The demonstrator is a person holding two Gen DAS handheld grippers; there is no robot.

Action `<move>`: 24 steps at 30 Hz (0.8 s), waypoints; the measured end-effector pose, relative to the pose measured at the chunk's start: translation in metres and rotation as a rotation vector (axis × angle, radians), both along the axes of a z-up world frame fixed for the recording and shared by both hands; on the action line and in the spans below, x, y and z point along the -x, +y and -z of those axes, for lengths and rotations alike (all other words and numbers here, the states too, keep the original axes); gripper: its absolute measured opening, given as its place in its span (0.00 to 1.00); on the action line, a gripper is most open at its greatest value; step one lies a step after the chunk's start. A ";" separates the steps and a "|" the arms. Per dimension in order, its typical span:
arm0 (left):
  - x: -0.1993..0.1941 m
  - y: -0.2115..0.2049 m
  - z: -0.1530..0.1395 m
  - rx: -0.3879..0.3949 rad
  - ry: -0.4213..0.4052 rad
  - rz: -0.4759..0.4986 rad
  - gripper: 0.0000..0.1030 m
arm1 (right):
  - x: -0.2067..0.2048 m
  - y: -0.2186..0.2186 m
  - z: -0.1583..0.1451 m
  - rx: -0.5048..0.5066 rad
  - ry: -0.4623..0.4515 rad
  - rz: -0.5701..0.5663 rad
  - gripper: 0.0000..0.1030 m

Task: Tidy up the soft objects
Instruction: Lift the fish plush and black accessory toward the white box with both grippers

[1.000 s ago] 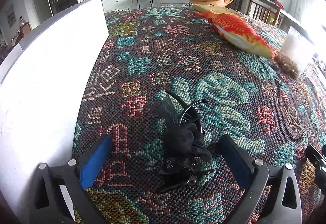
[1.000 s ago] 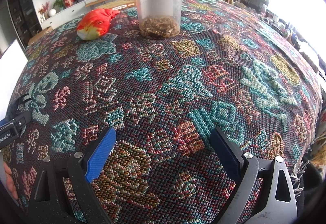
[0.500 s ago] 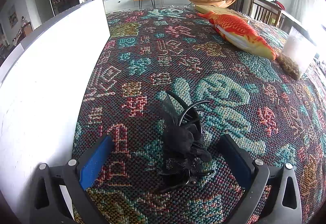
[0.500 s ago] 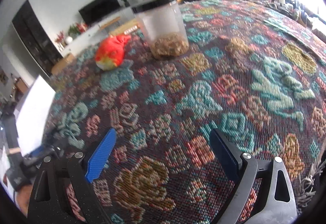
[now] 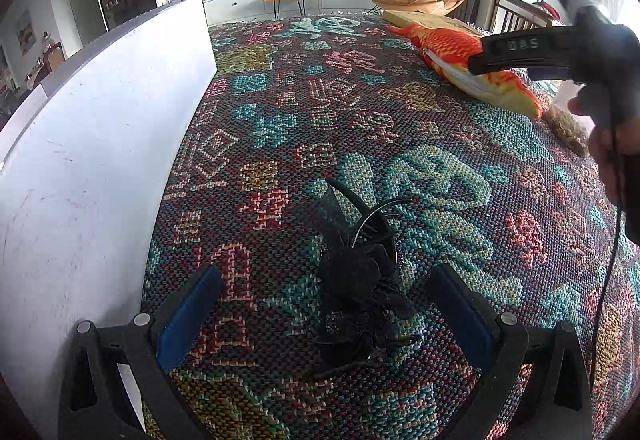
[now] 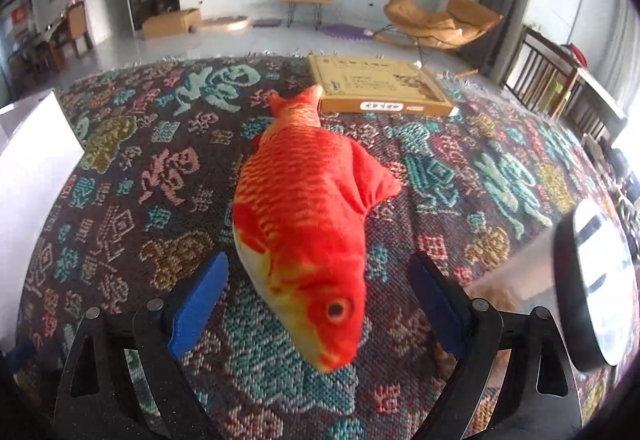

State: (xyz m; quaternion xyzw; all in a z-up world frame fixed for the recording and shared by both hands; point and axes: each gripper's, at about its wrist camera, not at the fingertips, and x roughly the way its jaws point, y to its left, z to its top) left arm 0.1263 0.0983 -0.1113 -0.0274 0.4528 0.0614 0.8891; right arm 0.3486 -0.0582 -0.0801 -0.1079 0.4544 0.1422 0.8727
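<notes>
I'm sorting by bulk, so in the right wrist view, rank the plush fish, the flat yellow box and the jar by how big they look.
1. Plush fish, filling the middle, though it lies nearest the camera.
2. Yellow box, farther back.
Jar: unranked, blurred and cut off at the right edge.

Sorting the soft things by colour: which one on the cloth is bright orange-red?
The plush fish, lying between the open right gripper. The other soft item, the headband between the open left gripper, is all black.

Patterned cloth (image 6: 460, 168) bears plush fish (image 6: 304, 216); box (image 6: 376, 90); perhaps headband (image 5: 356, 280).
</notes>
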 end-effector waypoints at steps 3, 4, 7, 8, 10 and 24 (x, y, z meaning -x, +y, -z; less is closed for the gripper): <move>0.000 0.000 0.000 0.000 0.000 0.000 1.00 | -0.005 -0.004 0.015 -0.059 0.064 -0.001 0.71; 0.000 0.000 0.000 0.000 0.000 0.000 1.00 | -0.004 -0.007 0.018 -0.094 0.095 -0.002 0.40; 0.000 0.000 0.000 0.000 0.000 0.000 1.00 | 0.014 -0.012 0.014 -0.124 0.095 0.004 0.32; 0.000 0.000 0.000 0.000 0.000 0.000 1.00 | 0.022 -0.015 0.012 -0.140 0.106 0.002 0.31; 0.000 0.000 0.000 0.000 0.000 0.000 1.00 | 0.042 -0.023 0.007 -0.179 0.129 -0.009 0.30; 0.019 0.019 -0.010 0.194 -0.028 0.012 1.00 | 0.229 -0.175 -0.036 -0.391 0.122 0.090 0.30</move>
